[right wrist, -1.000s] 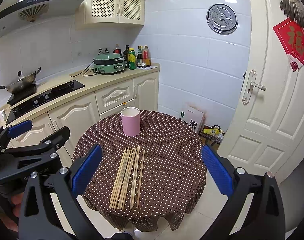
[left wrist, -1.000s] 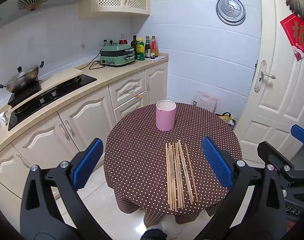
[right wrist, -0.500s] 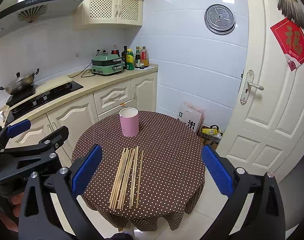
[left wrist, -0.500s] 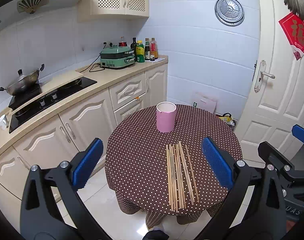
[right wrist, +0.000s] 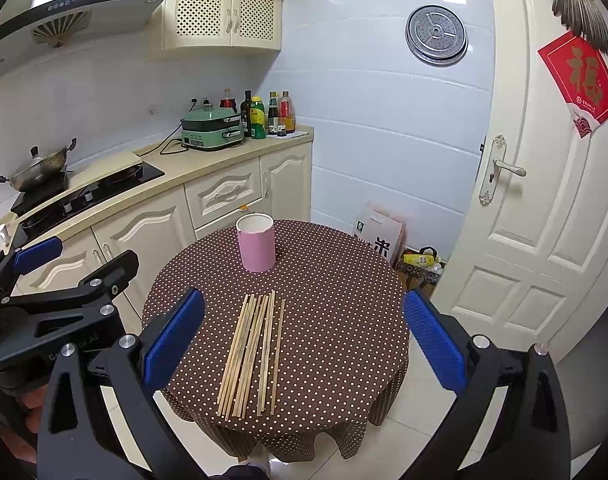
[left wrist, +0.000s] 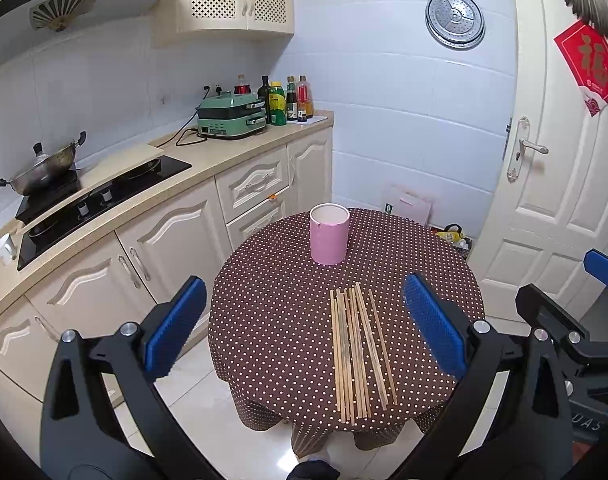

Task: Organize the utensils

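Observation:
Several wooden chopsticks (left wrist: 358, 354) (right wrist: 253, 350) lie side by side on a small round table with a brown polka-dot cloth (left wrist: 275, 320) (right wrist: 344, 320). Behind them stands an empty pink cylindrical holder (left wrist: 329, 240) (right wrist: 256, 242), upright. My left gripper (left wrist: 304, 324) hangs open above and in front of the table, nothing between its blue pads. My right gripper (right wrist: 304, 336) is open too, held high before the table's near edge. Each gripper shows at the side of the other's view.
A kitchen counter (left wrist: 207, 160) with a hob, a wok (left wrist: 43, 168), a green appliance (left wrist: 229, 116) and bottles runs along the left. A white door (right wrist: 544, 220) is on the right. Bags and a box (right wrist: 380, 236) sit on the floor behind the table.
Both grippers have drifted slightly back and up from the table; the view shifted a little. The chopsticks and holder have not moved.

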`<state>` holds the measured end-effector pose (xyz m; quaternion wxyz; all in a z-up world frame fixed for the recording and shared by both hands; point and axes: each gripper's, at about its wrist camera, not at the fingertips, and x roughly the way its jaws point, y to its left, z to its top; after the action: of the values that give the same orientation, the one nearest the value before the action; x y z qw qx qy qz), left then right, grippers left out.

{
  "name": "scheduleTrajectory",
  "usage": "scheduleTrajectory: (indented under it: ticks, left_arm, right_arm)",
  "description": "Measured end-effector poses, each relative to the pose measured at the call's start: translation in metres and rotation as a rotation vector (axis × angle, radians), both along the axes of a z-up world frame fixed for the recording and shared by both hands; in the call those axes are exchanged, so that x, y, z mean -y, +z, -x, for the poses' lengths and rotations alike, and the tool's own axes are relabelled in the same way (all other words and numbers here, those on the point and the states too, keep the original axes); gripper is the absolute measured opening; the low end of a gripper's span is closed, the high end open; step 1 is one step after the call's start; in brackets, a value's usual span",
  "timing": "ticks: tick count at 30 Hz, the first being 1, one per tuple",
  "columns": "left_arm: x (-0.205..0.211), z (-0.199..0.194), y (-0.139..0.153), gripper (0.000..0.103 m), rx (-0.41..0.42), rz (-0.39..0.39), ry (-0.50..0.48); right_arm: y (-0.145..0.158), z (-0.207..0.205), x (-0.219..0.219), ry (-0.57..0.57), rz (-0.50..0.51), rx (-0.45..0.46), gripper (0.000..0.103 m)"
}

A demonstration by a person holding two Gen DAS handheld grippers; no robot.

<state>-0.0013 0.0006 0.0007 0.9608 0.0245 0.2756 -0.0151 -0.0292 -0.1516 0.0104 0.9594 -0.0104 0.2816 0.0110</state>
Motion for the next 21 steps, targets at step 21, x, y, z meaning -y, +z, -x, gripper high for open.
scheduleTrajectory:
  ticks: [21]
  left_arm:
    - [-0.0015, -0.0006, -0.0022, 0.097, -0.004, -0.003, 0.005]
  right_arm:
    - [-0.0006, -0.0057, -0.001, 0.005, 0.001, -0.012, 0.096]
